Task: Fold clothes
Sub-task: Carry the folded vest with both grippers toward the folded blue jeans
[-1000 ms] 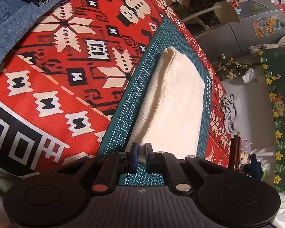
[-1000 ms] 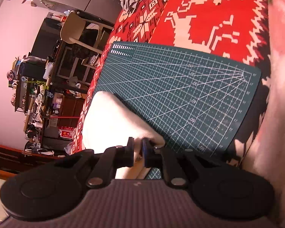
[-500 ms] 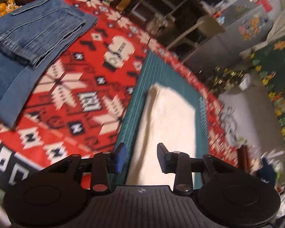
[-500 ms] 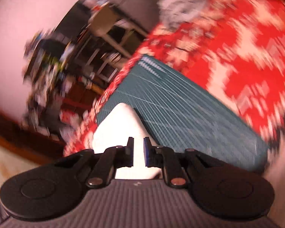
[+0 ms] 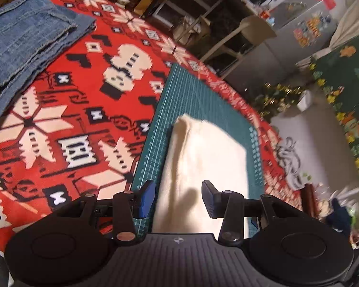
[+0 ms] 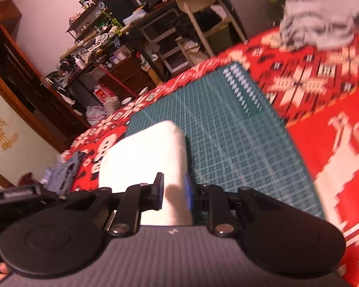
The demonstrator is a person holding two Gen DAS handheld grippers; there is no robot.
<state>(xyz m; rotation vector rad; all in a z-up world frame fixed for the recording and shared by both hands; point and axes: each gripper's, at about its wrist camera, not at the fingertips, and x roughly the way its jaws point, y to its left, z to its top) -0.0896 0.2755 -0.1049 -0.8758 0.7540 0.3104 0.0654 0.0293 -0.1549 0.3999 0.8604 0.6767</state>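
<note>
Both tongs (image 5: pixel 178 199) (image 6: pixel 174 191) gape above folded cream cloth (image 5: pixel 203 165) on mat (image 5: pixel 179 91).

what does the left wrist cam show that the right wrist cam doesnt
Only the left wrist view shows the left gripper, open above the near end of the cream folded cloth, and a fridge with stickers. Only the right wrist view shows the right gripper, open, and cluttered shelves. Both show the cloth, green cutting mat, red patterned cover, folded jeans and grey garment.
</note>
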